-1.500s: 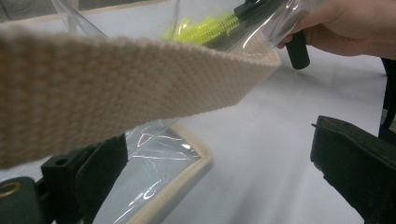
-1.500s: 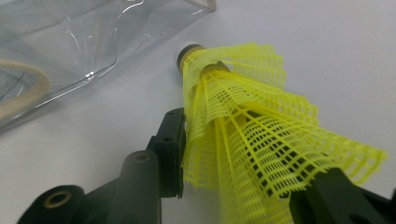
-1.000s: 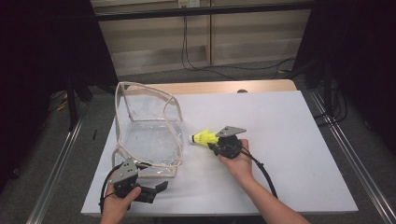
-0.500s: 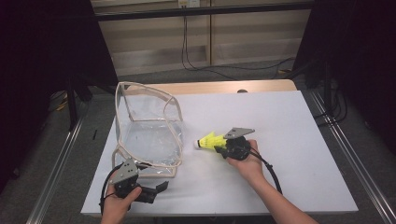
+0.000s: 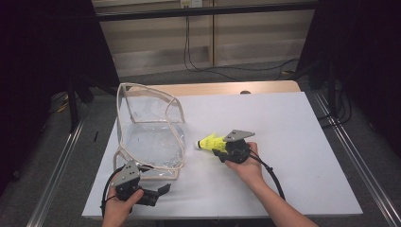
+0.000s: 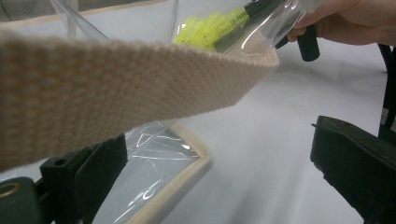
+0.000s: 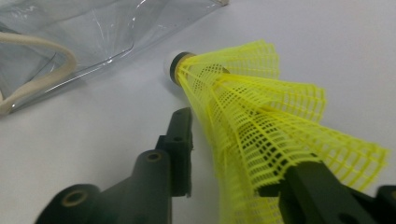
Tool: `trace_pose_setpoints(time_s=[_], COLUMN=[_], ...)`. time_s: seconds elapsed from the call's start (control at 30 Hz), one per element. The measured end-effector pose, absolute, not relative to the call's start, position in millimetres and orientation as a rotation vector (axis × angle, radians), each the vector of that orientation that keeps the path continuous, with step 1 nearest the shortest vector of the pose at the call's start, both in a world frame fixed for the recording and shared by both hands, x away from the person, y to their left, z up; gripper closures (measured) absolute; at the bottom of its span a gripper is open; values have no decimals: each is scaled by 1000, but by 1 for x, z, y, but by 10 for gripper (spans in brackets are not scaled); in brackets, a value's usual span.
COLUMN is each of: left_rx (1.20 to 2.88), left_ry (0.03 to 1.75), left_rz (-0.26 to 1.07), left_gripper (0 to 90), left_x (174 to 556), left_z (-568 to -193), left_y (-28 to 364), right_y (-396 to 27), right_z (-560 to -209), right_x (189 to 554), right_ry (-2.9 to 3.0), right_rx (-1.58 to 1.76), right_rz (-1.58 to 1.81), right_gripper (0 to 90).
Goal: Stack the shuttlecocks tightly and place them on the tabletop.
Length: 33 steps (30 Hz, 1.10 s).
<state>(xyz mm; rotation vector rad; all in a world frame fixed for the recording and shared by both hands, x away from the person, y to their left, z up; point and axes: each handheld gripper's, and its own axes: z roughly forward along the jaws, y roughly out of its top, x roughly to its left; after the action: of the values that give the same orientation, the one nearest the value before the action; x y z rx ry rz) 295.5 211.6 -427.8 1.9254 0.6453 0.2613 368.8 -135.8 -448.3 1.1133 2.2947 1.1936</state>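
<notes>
White table (image 5: 293, 142) carries my clear plastic bag (image 5: 151, 137); just beside it my right tool (image 5: 218, 147), jaws just opening, loosens around the yellow mesh shuttlecock (image 5: 210, 142), my left tool (image 5: 158, 193) open: next, regrip and bag it.

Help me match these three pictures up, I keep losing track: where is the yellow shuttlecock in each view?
High view: the yellow shuttlecock lies mid-table, just right of the clear bag, at the right hand-held gripper.
Left gripper view: top centre, seen through the bag's clear plastic, above the woven strap.
Right gripper view: centre and right, cork tip pointing at the bag.
Shared landmark: the clear bag's cream-trimmed edge.
</notes>
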Motion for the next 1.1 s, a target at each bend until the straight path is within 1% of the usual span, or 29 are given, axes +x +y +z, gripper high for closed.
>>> trace_pose_setpoints(time_s=[0.1,0.3,0.5,0.57,0.6,0.87,0.9,1.1], left_rx=[1925,1924,1919,1915,1910,1907,1909,1908], left_ry=[646,645,651,653,652,660,659,660], left_rz=[261,261,261,262,260,260,258,262], left_gripper=[38,37,38,38,37,38,38,37], left_x=[296,296,295,295,295,294,294,294], left_z=[-428,-428,-428,-428,-428,-429,-429,-429], left_y=[212,212,213,214,214,216,216,216], right_y=[-133,-128,-126,-125,-123,-123,-124,-128], right_z=[-449,-453,-454,-454,-454,-453,-452,-448], right_x=[369,375,382,383,384,390,390,391], right_ry=[2286,2253,2225,2222,2231,2260,2262,2276], right_rx=[1116,1141,1162,1164,1157,1142,1141,1125], right_rz=[1173,1150,1121,1121,1120,1134,1139,1176], right_gripper=[577,567,678,765,788,803,826,828])
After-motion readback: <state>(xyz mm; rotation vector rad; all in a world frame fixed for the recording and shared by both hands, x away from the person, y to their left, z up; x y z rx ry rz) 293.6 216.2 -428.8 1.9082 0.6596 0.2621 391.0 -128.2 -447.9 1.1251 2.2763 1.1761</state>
